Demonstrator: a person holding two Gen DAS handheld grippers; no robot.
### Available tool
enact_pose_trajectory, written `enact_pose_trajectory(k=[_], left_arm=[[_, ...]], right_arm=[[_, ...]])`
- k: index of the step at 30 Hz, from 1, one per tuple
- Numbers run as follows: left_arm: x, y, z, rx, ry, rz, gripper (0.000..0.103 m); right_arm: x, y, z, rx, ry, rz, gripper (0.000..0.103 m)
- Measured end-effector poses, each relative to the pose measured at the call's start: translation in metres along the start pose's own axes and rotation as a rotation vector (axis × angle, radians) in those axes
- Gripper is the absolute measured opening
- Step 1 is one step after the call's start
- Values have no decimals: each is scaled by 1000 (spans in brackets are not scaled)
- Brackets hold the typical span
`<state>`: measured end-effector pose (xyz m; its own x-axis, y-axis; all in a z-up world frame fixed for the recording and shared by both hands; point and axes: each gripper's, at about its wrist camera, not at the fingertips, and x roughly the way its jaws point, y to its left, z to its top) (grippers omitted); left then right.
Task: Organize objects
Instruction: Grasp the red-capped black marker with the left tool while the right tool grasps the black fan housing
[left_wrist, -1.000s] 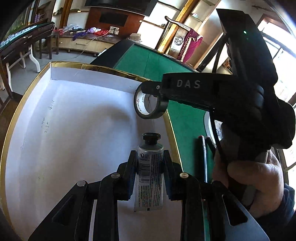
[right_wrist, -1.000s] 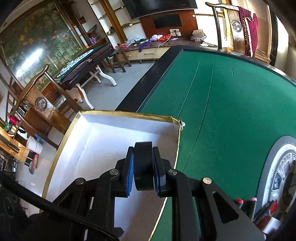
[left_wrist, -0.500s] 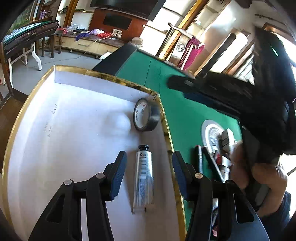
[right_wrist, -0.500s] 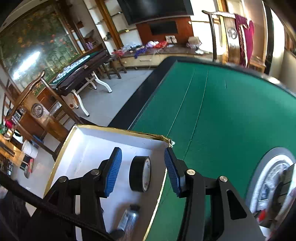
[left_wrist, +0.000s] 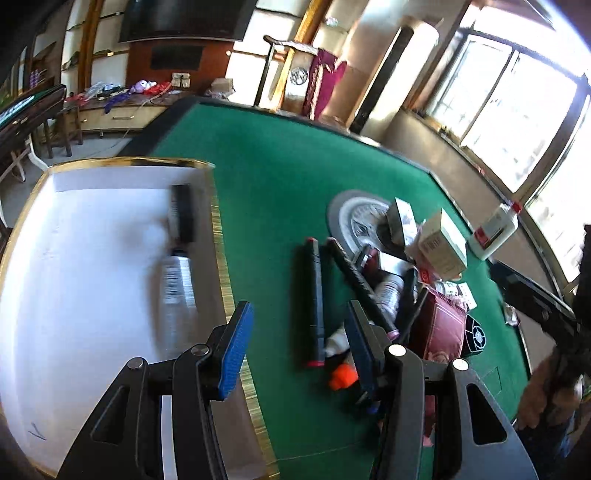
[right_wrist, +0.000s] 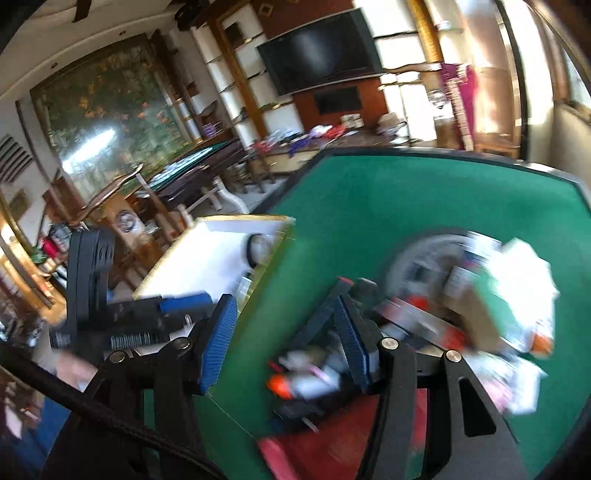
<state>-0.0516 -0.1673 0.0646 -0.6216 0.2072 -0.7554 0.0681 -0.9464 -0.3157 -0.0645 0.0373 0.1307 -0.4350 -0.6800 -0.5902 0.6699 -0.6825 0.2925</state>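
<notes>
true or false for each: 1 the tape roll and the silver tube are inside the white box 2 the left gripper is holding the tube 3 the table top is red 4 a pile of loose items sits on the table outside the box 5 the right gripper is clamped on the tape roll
1. True: the tape roll and the silver tube lie in the white box.
2. False: the left gripper is open with nothing between its fingers; the tube lies in the box.
3. False: the table is covered in green felt.
4. True: markers, small boxes and a bottle are heaped to the right of the box.
5. False: the right gripper has empty, opening jaws above the table.
</notes>
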Motion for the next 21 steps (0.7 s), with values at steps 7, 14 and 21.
enact_pose_trajectory(k=[7, 14, 21], left_arm=[[58, -35, 10, 15, 136, 153, 45], [97, -34, 13, 26, 210, 250, 40], [86, -39, -9, 94, 145, 330, 12]], right_arm=[[-45, -67, -35, 55, -67, -165, 54], [-58, -105, -46, 150, -87, -149, 54], [-61, -125, -64, 178, -8, -180, 61]])
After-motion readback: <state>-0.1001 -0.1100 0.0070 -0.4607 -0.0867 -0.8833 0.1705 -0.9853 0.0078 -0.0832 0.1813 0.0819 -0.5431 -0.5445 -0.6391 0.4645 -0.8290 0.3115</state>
